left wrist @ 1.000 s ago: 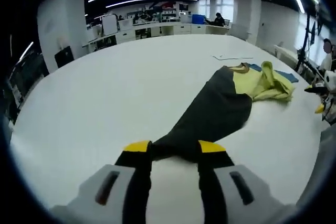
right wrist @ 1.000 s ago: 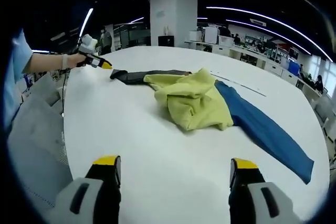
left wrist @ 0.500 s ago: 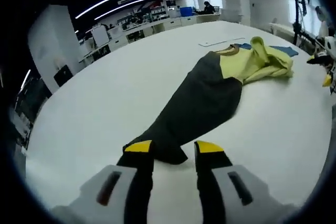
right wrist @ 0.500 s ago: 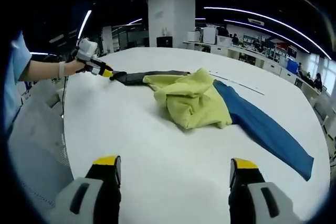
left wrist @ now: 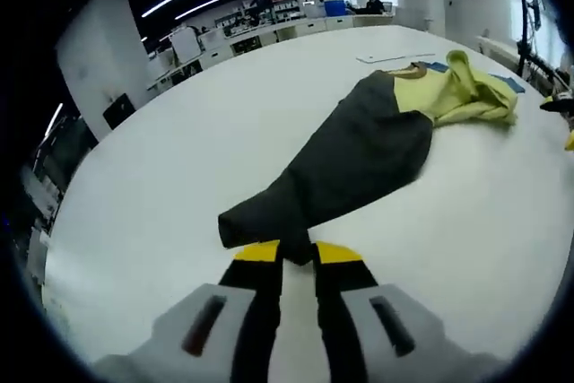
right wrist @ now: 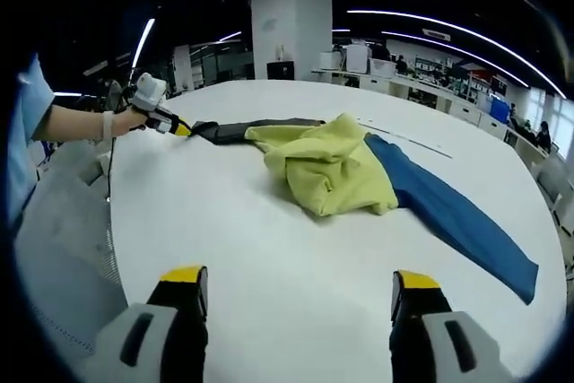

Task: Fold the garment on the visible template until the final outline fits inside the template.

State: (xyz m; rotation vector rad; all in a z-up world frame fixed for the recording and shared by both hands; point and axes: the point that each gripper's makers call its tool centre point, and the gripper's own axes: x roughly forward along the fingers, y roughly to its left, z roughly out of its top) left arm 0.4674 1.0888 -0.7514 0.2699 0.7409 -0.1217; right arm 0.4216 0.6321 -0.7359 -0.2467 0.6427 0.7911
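Note:
The garment lies on a white table [left wrist: 179,159], with a dark grey sleeve [left wrist: 359,163], a bunched yellow body [left wrist: 462,96] and a blue sleeve [right wrist: 457,221]. In the left gripper view my left gripper [left wrist: 296,251] is shut on the cuff end of the dark sleeve, jaws nearly together. The right gripper view shows that same gripper [right wrist: 175,126] in a person's hand [right wrist: 117,120], at the tip of the dark sleeve [right wrist: 251,129]. My right gripper [right wrist: 298,277] stands open over bare table, well short of the yellow body [right wrist: 327,168].
A thin pale line [right wrist: 404,139] runs across the table beyond the garment. The table's curved edge [right wrist: 108,221] is at the left, with grey floor below it. Desks and a white pillar [right wrist: 287,29] stand far behind.
My left gripper's jaws have drawn together onto the dark sleeve's cuff, which has bunched slightly. The right gripper has stayed open in the same place.

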